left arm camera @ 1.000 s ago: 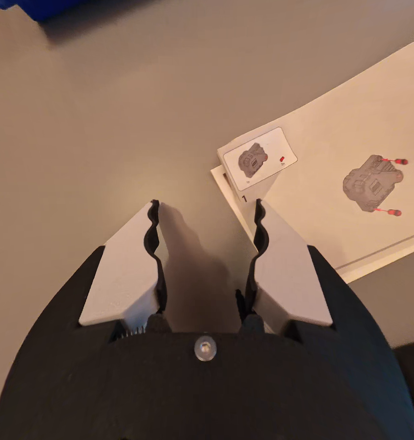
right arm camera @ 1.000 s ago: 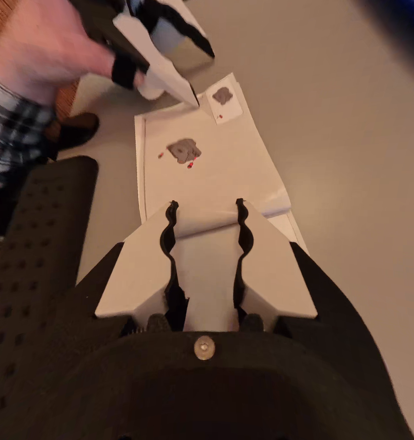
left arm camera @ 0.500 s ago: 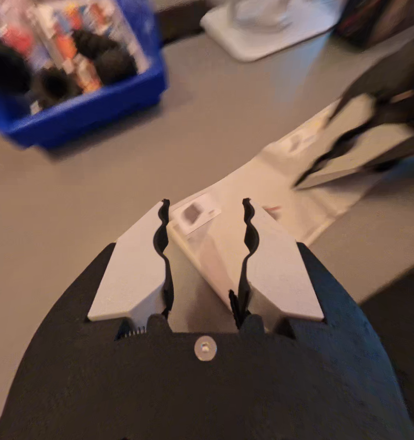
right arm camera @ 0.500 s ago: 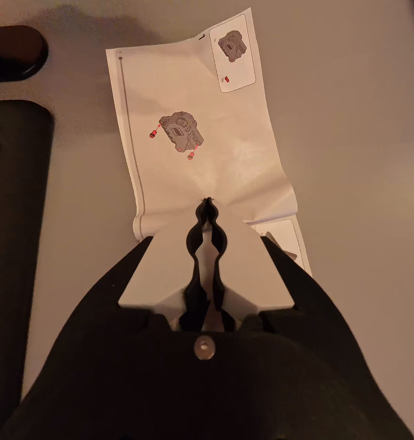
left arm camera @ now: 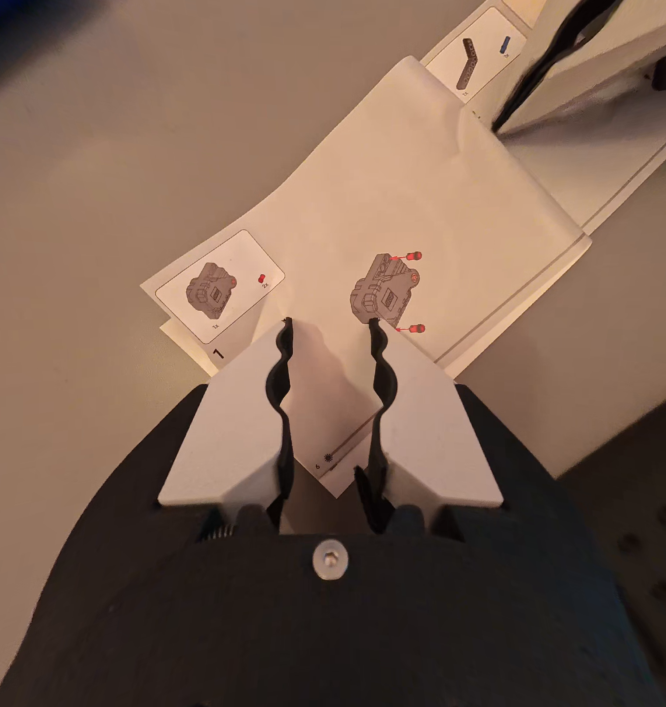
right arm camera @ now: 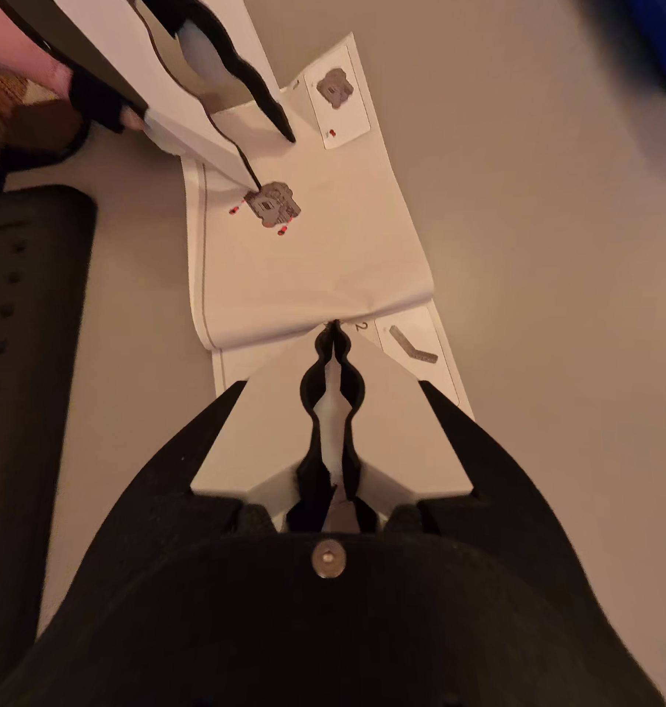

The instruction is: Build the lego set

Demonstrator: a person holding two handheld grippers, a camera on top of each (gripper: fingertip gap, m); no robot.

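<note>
A: What is the biggest thing here?

B: The grey tabletop (left arm camera: pixel 94 153). It fills both views, and at its edge a dark perforated surface (right arm camera: pixel 21 306) shows on the left of the right wrist view.

A: And on it?

B: The lego instruction booklet (left arm camera: pixel 381 199) lies open and flat on the tabletop. Its upper page curls over at the fold, and the next page shows beneath it. The upper page carries a grey drawing of a part (right arm camera: pixel 276 204) with small red pins beside it, and a boxed drawing in one corner.

A: Where are the tools?

B: The left hand-held gripper (left arm camera: pixel 329 321) is over the near end of the upper page with its jaws apart and nothing between them. One fingertip is at the edge of the grey drawing. I cannot tell whether it touches the paper. The right hand-held gripper (right arm camera: pixel 333 325) is at the fold, with its tips pressed together at the curled edge of the page. I cannot tell whether they pinch the paper.

A: Anything smaller?

B: A person's hand (right arm camera: pixel 14 61) shows at the top left of the right wrist view, behind the left hand-held gripper. A blurred blue thing (right arm camera: pixel 664 46) sits at the top right corner.
</note>
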